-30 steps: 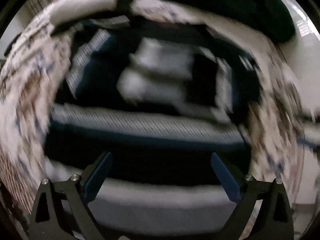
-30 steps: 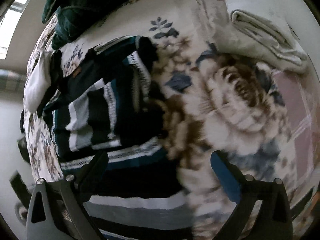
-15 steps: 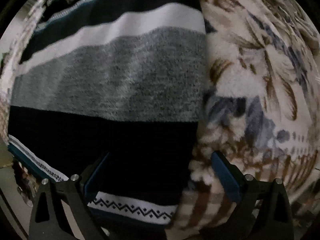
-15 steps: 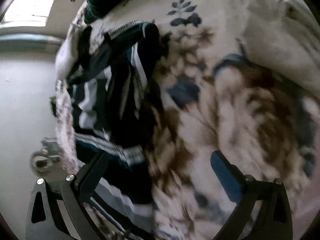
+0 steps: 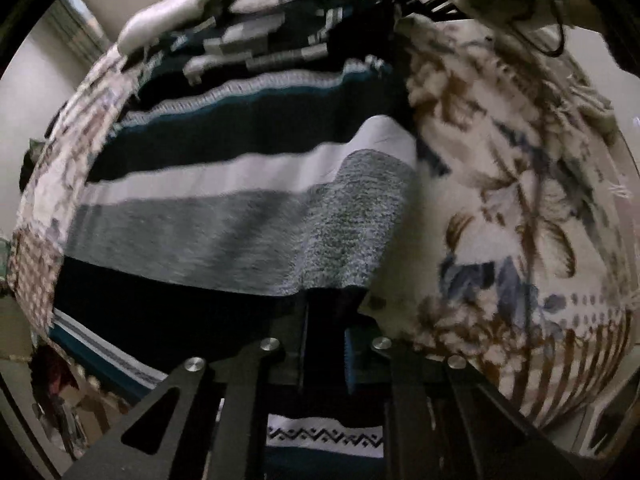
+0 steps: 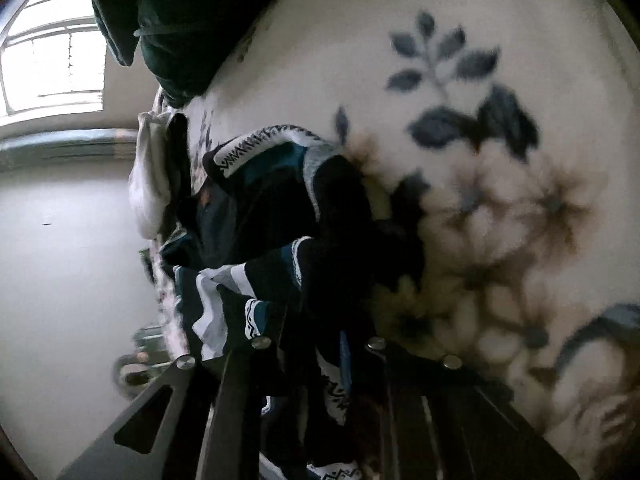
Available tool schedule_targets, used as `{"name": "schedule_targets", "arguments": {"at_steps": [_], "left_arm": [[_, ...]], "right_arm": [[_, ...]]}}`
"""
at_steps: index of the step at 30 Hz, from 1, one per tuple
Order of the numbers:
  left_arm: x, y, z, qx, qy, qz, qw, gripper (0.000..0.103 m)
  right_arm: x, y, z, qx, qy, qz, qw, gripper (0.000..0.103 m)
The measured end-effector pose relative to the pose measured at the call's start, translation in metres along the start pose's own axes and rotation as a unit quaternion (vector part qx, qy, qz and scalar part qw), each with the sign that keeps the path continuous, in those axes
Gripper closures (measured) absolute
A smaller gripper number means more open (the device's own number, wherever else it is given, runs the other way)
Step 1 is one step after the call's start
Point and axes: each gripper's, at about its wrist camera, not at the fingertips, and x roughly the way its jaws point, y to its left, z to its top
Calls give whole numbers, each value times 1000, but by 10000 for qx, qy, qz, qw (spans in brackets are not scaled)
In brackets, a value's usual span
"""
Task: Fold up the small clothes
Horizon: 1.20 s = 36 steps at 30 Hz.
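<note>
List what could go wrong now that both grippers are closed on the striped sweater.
1. The left gripper pinches the sweater right beside the floral blanket; it may drag blanket fabric along.
2. The right gripper holds a bunched, twisted section, so the fold could come out crooked.
3. The grips look shallow, near the hem; the heavy knit might slip free when lifted.

A bed covered by a cream floral blanket (image 6: 460,80) with blue and brown flowers. A bright barred window (image 6: 52,68) sits high in a plain pale wall (image 6: 60,260).
</note>
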Motion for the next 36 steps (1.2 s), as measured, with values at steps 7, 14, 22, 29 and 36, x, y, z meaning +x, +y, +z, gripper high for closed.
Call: {"name": "schedule_targets", "arguments": {"at_steps": [7,14,22,29,36], "left_arm": [[-46,49,7,-560,-196,-291,9978,93],[-72,157,13,-1822,-173,-643,9810,95],[-21,299,-16,-3372,221,-1180,9337,101],[37,402,-66,-4211,721,-1354,8940,102],[46,405,-48,-3622,634,-2540,8946,61]], "right_arm": [[-27,75,-5,-499,-102,-191,9985,89],[-1,196,-8,-1113,68,-647,9917,90],[139,320,-15,-1561,442,-1382,9770,90],[275,374,-35,-1401,750,-2174,9630,90],[326,383,-40,-1505,1066,-2840,9409,89]]}}
